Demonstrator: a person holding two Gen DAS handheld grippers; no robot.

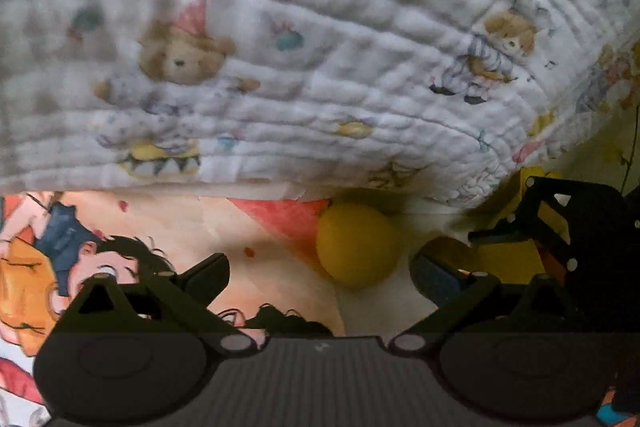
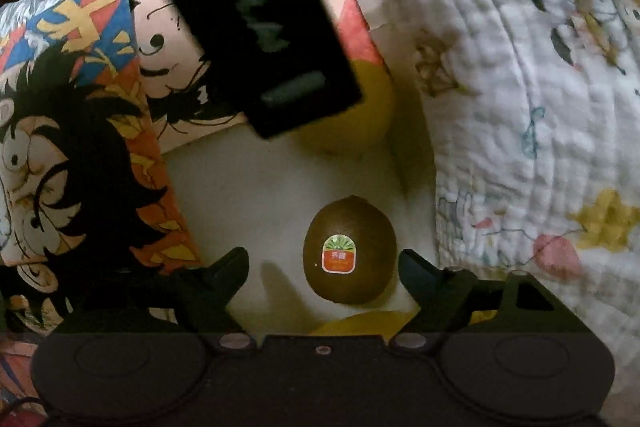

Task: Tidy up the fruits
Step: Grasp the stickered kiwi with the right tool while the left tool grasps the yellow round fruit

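In the left wrist view my left gripper (image 1: 320,273) is open, with a yellow round fruit (image 1: 356,245) lying just ahead between its fingers at the cloth's edge. My right gripper shows at the right of that view, in front of more yellow fruit (image 1: 500,255). In the right wrist view my right gripper (image 2: 322,267) is open around a brown kiwi (image 2: 350,251) with a sticker, not touching it. A yellow fruit (image 2: 370,107) lies beyond, partly hidden by the black body of the left gripper (image 2: 256,27). Another yellow fruit (image 2: 368,323) peeks out under the kiwi.
A white quilted cloth with bear prints (image 1: 280,67) is bunched up ahead and on the right in the right wrist view (image 2: 520,87). Cartoon-printed sheets (image 1: 100,247) cover the surface at left, also in the right wrist view (image 2: 80,147).
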